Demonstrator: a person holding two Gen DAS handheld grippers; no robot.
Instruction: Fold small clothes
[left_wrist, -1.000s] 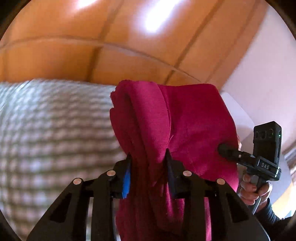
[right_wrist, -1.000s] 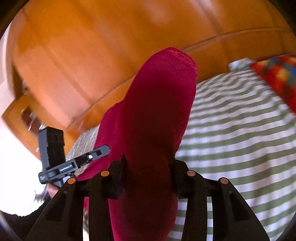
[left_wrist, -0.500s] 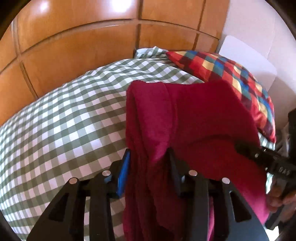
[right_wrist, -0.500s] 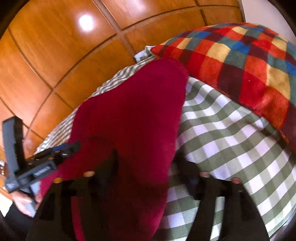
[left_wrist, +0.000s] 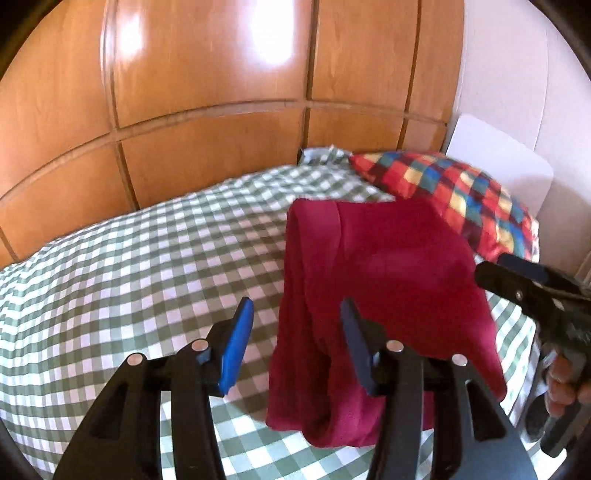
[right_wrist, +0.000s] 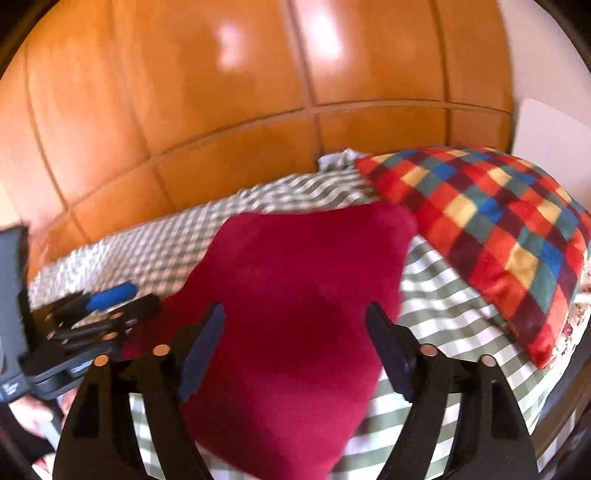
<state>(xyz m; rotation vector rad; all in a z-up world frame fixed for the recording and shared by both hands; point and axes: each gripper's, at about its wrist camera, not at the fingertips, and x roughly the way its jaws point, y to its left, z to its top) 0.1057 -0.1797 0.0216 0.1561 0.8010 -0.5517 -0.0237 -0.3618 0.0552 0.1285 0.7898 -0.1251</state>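
Observation:
A crimson red garment (left_wrist: 380, 295) lies folded on the green-and-white checked bedspread (left_wrist: 129, 288). It also shows in the right wrist view (right_wrist: 295, 325). My left gripper (left_wrist: 295, 343) is open, its blue-padded fingers (left_wrist: 236, 343) apart, the right finger over the garment's left edge. My right gripper (right_wrist: 295, 358) is open wide above the garment, nothing between its jaws. The right gripper's tip shows in the left wrist view (left_wrist: 528, 288); the left gripper shows in the right wrist view (right_wrist: 99, 317).
A multicoloured checked pillow (left_wrist: 454, 199) lies at the head of the bed, right of the garment; it also shows in the right wrist view (right_wrist: 498, 229). Orange wooden wall panels (left_wrist: 207, 92) rise behind the bed. A white headboard (left_wrist: 498, 166) stands at the right.
Both grippers let go of the red garment and opened. The garment, held up before, now lies on the bedspread. Both views have tilted down toward the bed.

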